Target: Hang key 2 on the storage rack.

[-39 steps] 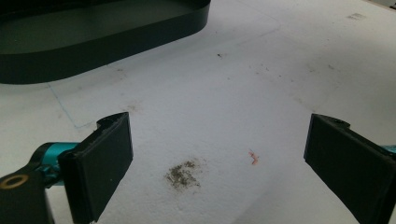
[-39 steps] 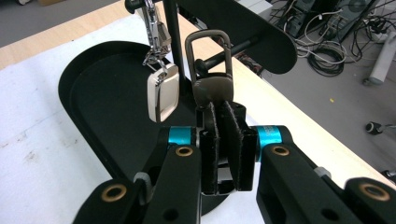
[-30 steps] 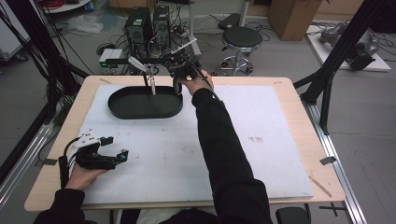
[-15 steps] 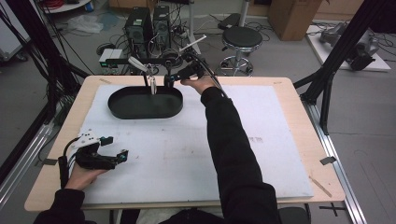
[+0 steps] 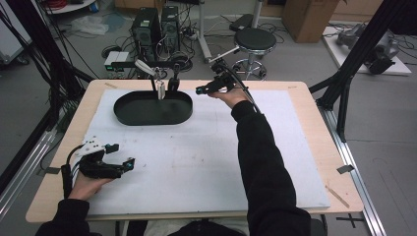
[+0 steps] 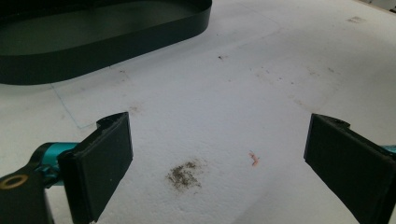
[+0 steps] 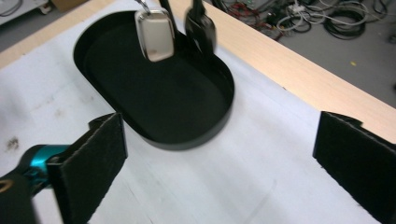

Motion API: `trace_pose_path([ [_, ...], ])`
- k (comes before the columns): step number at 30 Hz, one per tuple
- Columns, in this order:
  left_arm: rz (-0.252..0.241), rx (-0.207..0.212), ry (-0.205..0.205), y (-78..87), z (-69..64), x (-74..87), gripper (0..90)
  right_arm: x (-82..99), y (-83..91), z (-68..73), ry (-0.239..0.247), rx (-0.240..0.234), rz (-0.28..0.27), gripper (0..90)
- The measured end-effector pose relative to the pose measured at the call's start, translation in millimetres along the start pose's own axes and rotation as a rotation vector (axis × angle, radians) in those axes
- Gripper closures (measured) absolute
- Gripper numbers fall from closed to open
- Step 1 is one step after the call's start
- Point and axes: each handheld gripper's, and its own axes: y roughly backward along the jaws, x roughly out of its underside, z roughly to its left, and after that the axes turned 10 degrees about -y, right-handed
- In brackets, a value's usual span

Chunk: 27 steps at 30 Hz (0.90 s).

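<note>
A black oval tray (image 5: 152, 109) lies at the back left of the white mat (image 5: 196, 157). Over its far rim a small silver piece (image 5: 160, 91) and a black piece (image 5: 173, 84) hang from a thin bar. My right gripper (image 5: 199, 90) is held just right of the tray, open and empty. In the right gripper view the open gripper (image 7: 219, 140) faces the tray (image 7: 159, 98), with the silver piece (image 7: 155, 35) and black piece (image 7: 201, 28) dangling above it. My left gripper (image 5: 123, 156) rests open at the front left; its gripper (image 6: 217, 149) spans bare mat, tray (image 6: 93, 42) beyond.
The wooden table (image 5: 314, 123) extends beyond the mat on all sides. A dark smudge (image 6: 184, 173) marks the mat between the left jaws. Behind the table stand computer towers (image 5: 157, 22) and a stool (image 5: 255, 39). Black frame posts (image 5: 354, 64) rise at both sides.
My right gripper has drawn back to the right, away from the hanging pieces over the tray. The left gripper has stayed in place.
</note>
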Motion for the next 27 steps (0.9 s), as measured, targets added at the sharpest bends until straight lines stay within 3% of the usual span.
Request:
trace_pose_path([
  [5,0.002,-0.002,0.000,-0.3,-0.2,0.1,8.3,10.5,16.4,-6.1,-0.007,-0.003,-0.043,1.6],
  [8,0.003,-0.001,0.000,-0.3,-0.1,0.2,8.3,16.2,23.3,-7.6,0.002,0.023,-0.028,0.8],
  [11,0.002,-0.001,0.001,-0.1,-0.4,0.2,8.3,22.0,31.9,-7.2,0.010,0.025,-0.048,0.8],
  [18,0.008,-0.001,-0.001,0.1,-0.5,0.3,8.3,41.0,51.6,-9.7,-0.010,0.048,-0.059,0.8],
  [27,0.013,-0.006,0.002,0.1,-0.5,0.4,8.3,70.0,69.7,-23.3,-0.034,0.067,-0.072,0.8],
])
